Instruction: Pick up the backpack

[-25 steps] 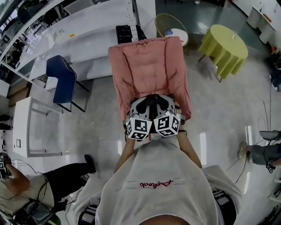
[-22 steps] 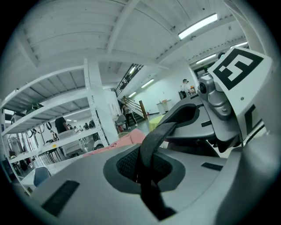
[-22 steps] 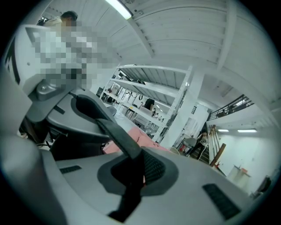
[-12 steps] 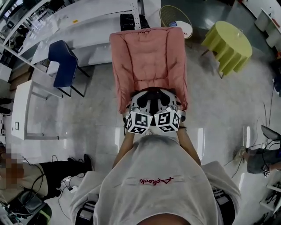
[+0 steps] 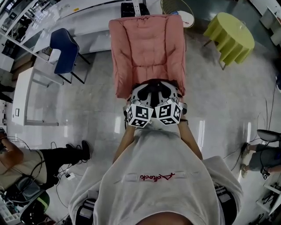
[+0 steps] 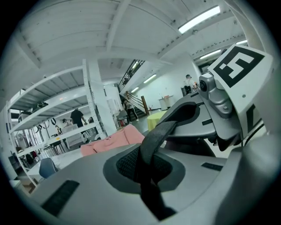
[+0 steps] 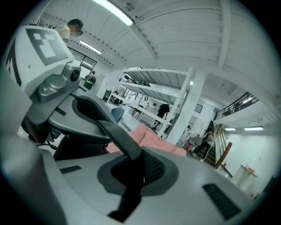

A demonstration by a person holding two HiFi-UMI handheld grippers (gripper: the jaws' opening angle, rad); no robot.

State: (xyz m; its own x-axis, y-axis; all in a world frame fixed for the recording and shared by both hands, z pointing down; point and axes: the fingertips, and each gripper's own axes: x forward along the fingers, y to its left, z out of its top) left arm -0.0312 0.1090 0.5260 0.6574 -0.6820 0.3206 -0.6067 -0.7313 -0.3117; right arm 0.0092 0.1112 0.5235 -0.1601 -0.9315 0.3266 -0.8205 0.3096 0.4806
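The backpack (image 5: 154, 90), white with black patches, hangs in front of me over the near edge of a pink padded lounge chair (image 5: 147, 48). My left gripper (image 5: 143, 107) and right gripper (image 5: 165, 105) sit side by side just behind it, marker cubes on top. In the left gripper view the grey jaws are shut on a black backpack strap (image 6: 149, 162), which runs up to the other gripper (image 6: 228, 88). The right gripper view shows the same: the black strap (image 7: 129, 171) is pinched in its jaws and leads off to the left gripper (image 7: 48, 88). Most of the bag is hidden beneath the grippers.
A blue chair (image 5: 66, 44) and a white table (image 5: 30, 96) stand to the left. A yellow-green round table (image 5: 230, 37) is at the upper right, and a wicker basket (image 5: 175, 6) sits behind the pink chair. People sit at the lower left (image 5: 26, 158) and right edge (image 5: 263, 154).
Both grippers and the backpack have drawn back from the pink chair toward me. The chair now lies farther up the head view.
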